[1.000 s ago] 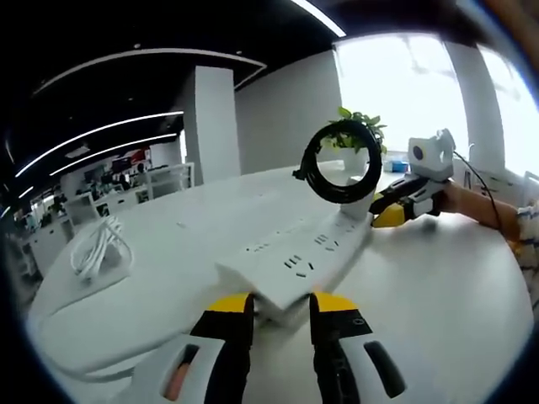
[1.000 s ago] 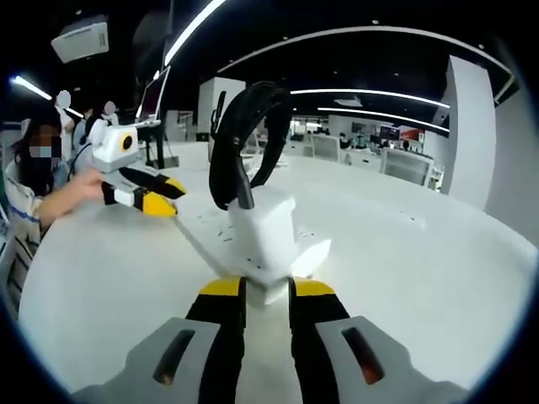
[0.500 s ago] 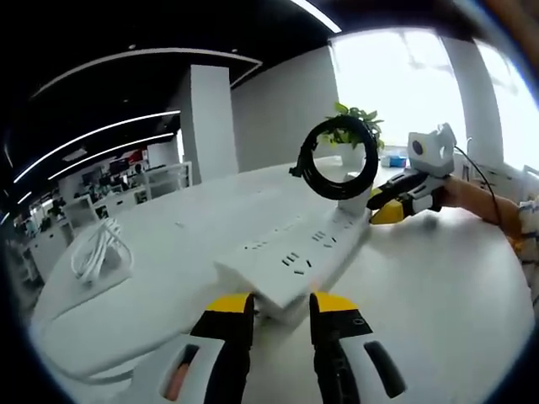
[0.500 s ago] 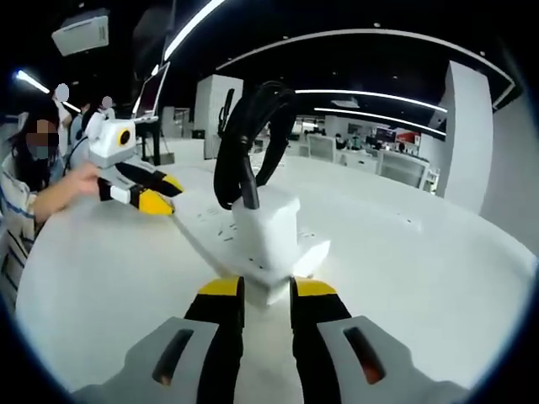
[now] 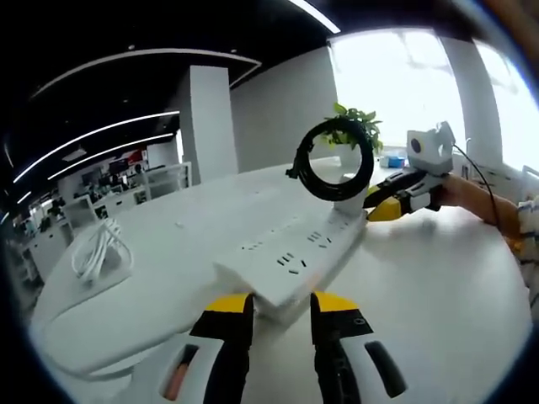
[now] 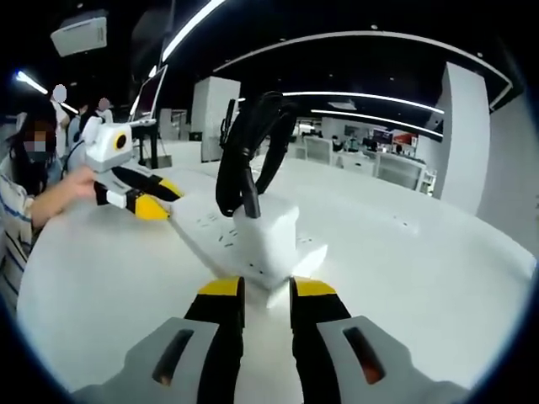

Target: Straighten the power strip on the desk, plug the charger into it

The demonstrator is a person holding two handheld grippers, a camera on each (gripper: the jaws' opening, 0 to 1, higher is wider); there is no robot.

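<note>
A long white power strip [image 5: 295, 252] lies on the white table [image 5: 438, 295]. Its near end sits between the yellow tips of my left gripper [image 5: 280, 305], which is shut on it. At the strip's far end stands a white charger [image 5: 345, 195] topped by a coiled black cable [image 5: 299, 164], with my right gripper [image 5: 381, 207] shut on its base. In the right gripper view the charger [image 6: 269, 240] rests on the strip [image 6: 206, 227] just above my right gripper [image 6: 267, 288]. The black coil [image 6: 244, 160] rises from it, and the left gripper [image 6: 160, 198] holds the strip's far end.
A bundle of white cable [image 5: 101, 248] lies on the table at the left. A potted plant [image 5: 354, 126] stands behind the charger. A person's hand and sleeve [image 5: 484, 202] hold the right gripper. A person [image 6: 29, 177] stands at the table's left edge, with a monitor [image 6: 156, 93] behind.
The charger with its black coil has shifted slightly along the strip and sits lower on it. Both grippers keep their hold.
</note>
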